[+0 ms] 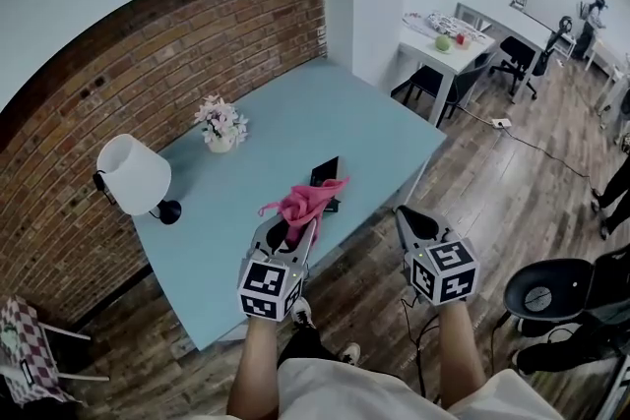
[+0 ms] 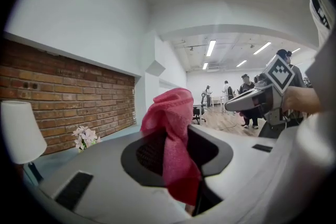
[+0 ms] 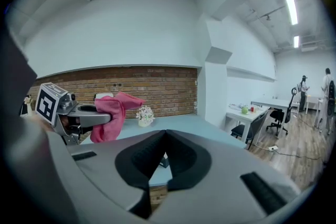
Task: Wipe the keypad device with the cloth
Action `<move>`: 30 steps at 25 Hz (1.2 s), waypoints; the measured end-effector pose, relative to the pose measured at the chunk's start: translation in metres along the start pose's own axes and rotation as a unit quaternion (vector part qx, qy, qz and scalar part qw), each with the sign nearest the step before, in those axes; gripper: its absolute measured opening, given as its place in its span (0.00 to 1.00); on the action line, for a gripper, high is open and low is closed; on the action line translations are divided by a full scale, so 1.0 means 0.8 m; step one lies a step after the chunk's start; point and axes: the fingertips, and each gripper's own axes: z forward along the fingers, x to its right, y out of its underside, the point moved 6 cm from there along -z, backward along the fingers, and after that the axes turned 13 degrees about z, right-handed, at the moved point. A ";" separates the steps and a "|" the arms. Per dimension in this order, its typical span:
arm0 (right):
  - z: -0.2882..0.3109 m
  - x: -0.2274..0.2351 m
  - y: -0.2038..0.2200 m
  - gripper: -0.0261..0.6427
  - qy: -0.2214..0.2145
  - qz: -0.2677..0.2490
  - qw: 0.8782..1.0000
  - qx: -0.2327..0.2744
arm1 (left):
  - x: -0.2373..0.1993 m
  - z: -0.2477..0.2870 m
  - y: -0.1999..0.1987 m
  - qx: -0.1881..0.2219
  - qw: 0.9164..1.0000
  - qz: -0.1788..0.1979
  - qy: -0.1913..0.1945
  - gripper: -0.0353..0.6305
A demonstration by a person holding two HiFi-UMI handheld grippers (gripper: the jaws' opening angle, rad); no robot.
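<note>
A black keypad device (image 1: 326,174) lies on the light blue table (image 1: 295,128) near its front edge. My left gripper (image 1: 294,228) is shut on a pink cloth (image 1: 303,200), which hangs bunched just in front of the device. In the left gripper view the cloth (image 2: 176,149) drapes over both jaws and hides the pads. My right gripper (image 1: 405,212) hovers beyond the table's front corner, over the wooden floor, with its jaws shut and nothing between them (image 3: 165,136). From the right gripper view, the cloth (image 3: 110,113) shows at the left.
A white lamp (image 1: 133,174) and a small vase of flowers (image 1: 221,125) stand at the table's far side by the brick wall. A white desk (image 1: 443,44) stands behind, and a black office chair (image 1: 551,295) at the right. People stand far off.
</note>
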 end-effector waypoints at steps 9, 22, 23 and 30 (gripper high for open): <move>-0.054 -0.029 -0.020 0.07 0.003 -0.015 0.999 0.047 | 0.015 -0.039 -0.036 0.027 0.999 0.027 -0.003 0.26; -0.127 -0.130 -0.010 0.07 0.004 -0.036 0.996 0.083 | 0.025 -0.156 -0.054 0.054 0.996 0.066 -0.006 0.26; -0.133 -0.138 -0.007 0.07 0.004 -0.037 0.996 0.084 | 0.027 -0.167 -0.054 0.056 0.996 0.066 -0.006 0.26; -0.176 -0.194 0.028 0.07 0.008 -0.049 0.996 0.074 | 0.043 -0.246 -0.052 0.060 0.996 0.070 -0.019 0.26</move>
